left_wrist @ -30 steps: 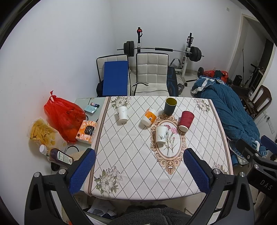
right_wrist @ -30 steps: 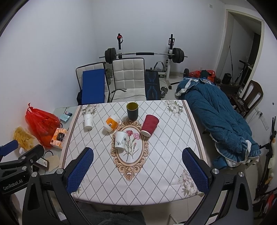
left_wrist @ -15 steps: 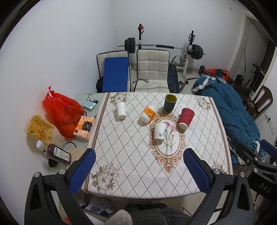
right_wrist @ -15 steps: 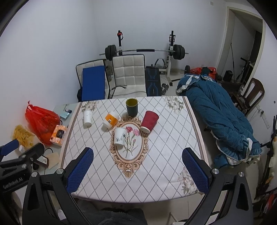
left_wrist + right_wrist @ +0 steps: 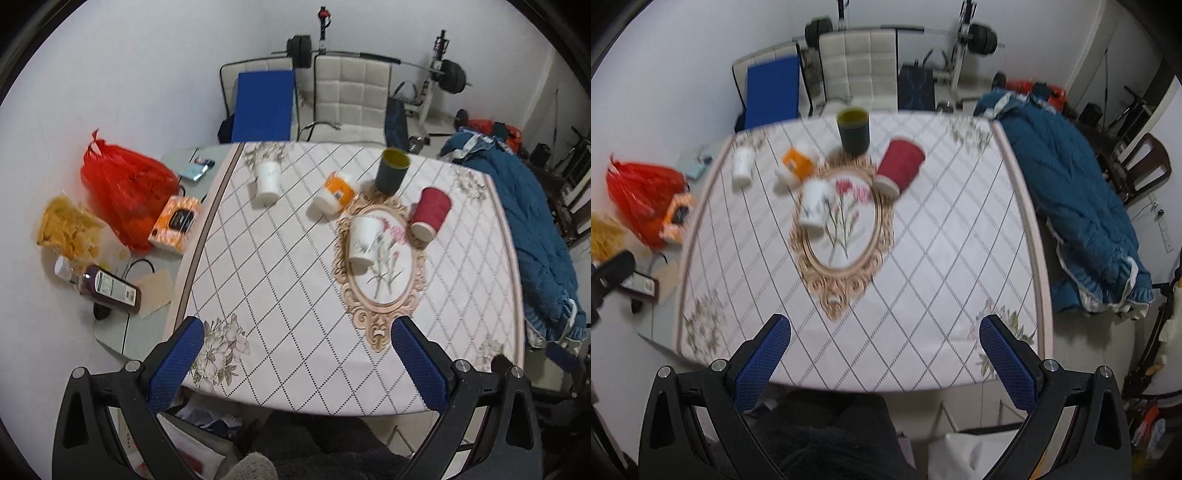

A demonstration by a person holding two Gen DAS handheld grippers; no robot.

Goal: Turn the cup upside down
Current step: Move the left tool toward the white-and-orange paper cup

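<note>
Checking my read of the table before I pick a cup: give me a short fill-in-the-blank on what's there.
1. The only cup standing mouth-up is the dark ____ cup.
2. The red cup rests with its wide end ____.
3. Both the left gripper and the right gripper are ____.

Missing words: green; down; open

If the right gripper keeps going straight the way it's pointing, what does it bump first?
Probably the bare tablecloth near the table's middle, short of the cups. The right gripper is open and aimed down at it, though depth is hard to judge.
</note>
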